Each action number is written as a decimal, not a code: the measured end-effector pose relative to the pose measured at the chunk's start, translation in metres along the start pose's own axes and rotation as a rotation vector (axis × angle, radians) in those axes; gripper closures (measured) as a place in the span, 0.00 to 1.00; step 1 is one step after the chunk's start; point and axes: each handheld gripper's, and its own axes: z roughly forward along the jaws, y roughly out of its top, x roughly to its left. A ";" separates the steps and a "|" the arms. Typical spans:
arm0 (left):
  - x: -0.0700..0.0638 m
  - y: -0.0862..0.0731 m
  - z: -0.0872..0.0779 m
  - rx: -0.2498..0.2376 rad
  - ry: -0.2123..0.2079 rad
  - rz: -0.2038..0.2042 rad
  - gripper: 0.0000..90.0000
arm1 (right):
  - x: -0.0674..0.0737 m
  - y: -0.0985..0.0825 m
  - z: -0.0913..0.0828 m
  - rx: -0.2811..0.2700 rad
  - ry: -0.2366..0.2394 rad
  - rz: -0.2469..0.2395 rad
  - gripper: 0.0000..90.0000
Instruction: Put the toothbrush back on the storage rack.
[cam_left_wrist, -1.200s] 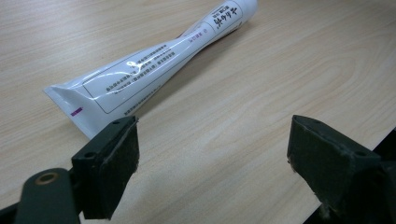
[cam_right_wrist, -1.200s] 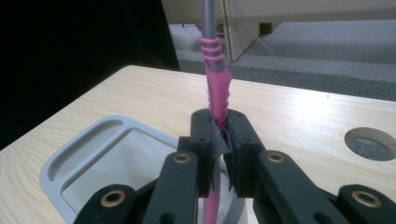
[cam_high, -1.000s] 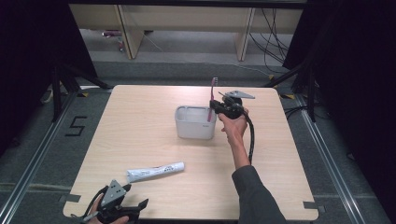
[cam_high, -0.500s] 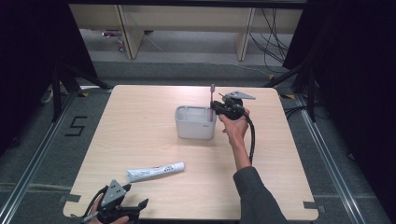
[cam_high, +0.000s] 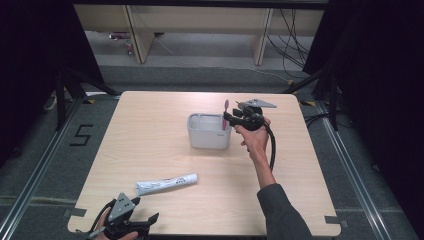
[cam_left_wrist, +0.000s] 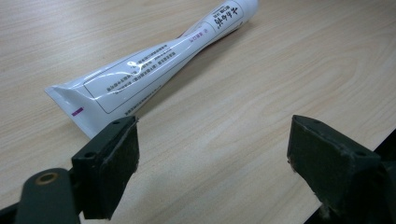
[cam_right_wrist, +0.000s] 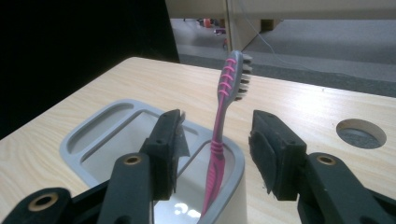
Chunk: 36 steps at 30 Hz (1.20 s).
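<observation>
Two grippers are at work on the tabletop, and most of what has changed since a second ago lies on the right.

At the near left edge, the left gripper rests low in the same spot as before, its jaws spread wide with bare wood between them and nothing held. Just ahead of its left jaw lies a white toothpaste tube, flat on the tabletop, crimped end nearest the gripper and cap end pointing away. The tube has not shifted from the earlier frames.

Toward the middle stands a pale grey holder, an open-topped cup with compartments, also unmoved. A pink toothbrush stands in the compartment at the holder's right end, handle down inside, grey bristle head up, leaning a little.

At the right, the right gripper sits at the holder's right rim, held in the person's hand. A second ago its jaws were clamped on the toothbrush handle; they have just been opening and now stand about half apart, one on each side of the handle, with visible gaps between pads and handle. The toothbrush rests against the holder on its own, sunk slightly lower than before.
</observation>
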 end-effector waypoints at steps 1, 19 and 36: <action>0.000 0.000 0.000 0.000 0.000 0.000 0.18 | 0.000 0.000 0.000 0.000 0.000 0.000 0.59; 0.000 0.000 0.001 0.003 0.002 -0.002 0.18 | 0.006 -0.001 -0.045 0.008 0.012 -0.033 0.50; 0.000 0.000 0.001 0.002 0.007 -0.005 0.18 | 0.012 -0.027 -0.090 0.049 0.051 -0.072 0.48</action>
